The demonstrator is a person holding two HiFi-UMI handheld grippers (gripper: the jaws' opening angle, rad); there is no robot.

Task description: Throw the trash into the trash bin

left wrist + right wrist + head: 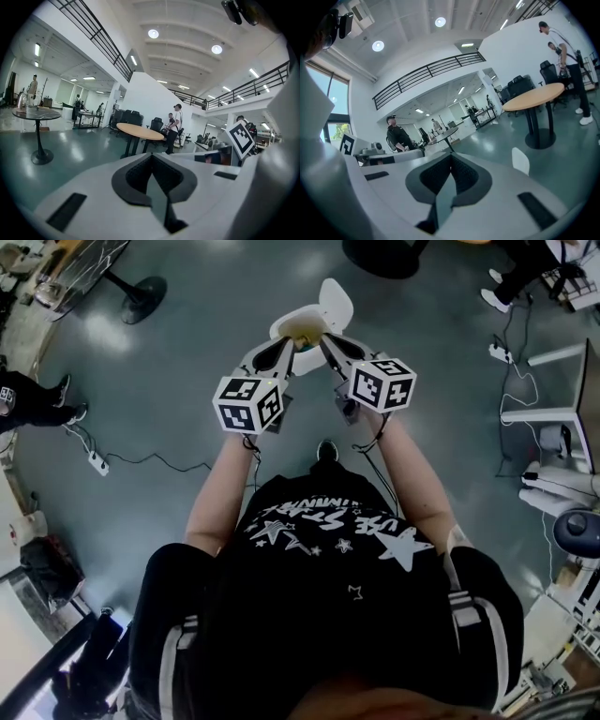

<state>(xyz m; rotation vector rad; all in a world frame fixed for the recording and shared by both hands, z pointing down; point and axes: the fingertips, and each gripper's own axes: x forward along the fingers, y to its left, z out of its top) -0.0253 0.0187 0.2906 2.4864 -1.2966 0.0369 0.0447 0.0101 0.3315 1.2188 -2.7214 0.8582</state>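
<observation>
In the head view a white trash bin (302, 331) with its lid (335, 304) tipped open and a yellowish inside shows just past both sets of fingertips. Whether the tips touch it I cannot tell. My left gripper (287, 339) and right gripper (323, 337) are held out side by side, angled toward each other. In the left gripper view the left gripper (151, 155) has its dark pads meeting, with nothing between them. The right gripper (451, 156) looks the same in its own view, and a white tab (520, 161) stands beyond its jaw. No trash is visible.
Grey-green floor lies all around. A power strip with cables (97, 462) lies at the left, a round stand base (142, 298) at the upper left, white desks (553, 418) at the right. A wooden round table (139, 132), a dark round table (36, 114) and standing people are ahead.
</observation>
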